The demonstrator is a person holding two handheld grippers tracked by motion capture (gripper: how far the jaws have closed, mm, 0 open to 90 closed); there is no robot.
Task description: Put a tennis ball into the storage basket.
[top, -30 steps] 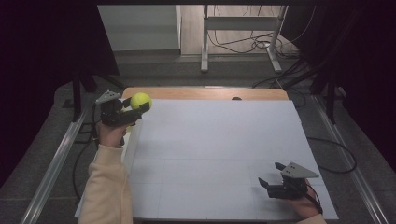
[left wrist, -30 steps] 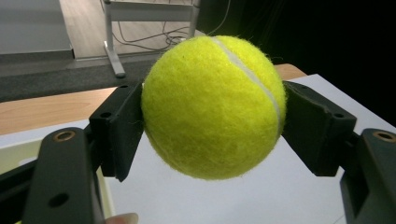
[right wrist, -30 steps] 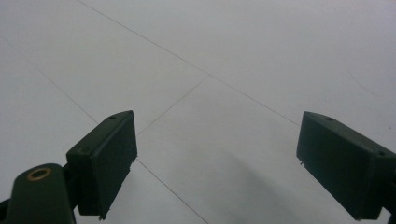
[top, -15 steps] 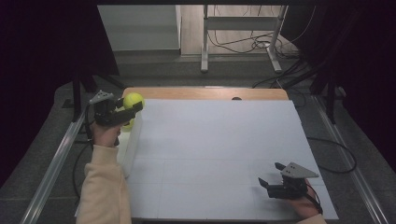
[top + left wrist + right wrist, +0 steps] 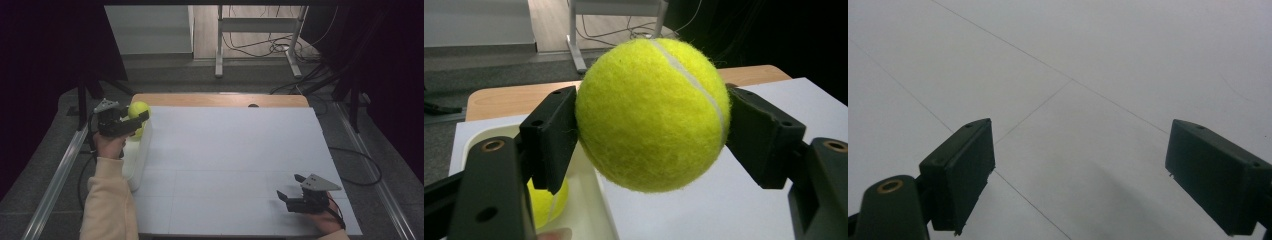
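High view: looking down on a white desk (image 5: 235, 165), wide and bare across the middle, far wooden edge (image 5: 215, 100) running behind it. Left tool (image 5: 131, 121) hovering at the left edge, clamped on a tennis ball (image 5: 138, 109) above a white tray (image 5: 136, 155) lying along that edge. Right tool (image 5: 286, 198) sitting near the front right corner, well apart from the left one, with open room all around. Left gripper view: showing the ball (image 5: 653, 115) fuzzy, bright yellow-green, crossed by a curved white seam, both pads (image 5: 551, 135) pressing on its sides; a second ball (image 5: 546, 202) lying below in the tray (image 5: 589, 210). Right gripper view: jaws standing wide apart over the bare desk (image 5: 1083, 75), gripping nothing.
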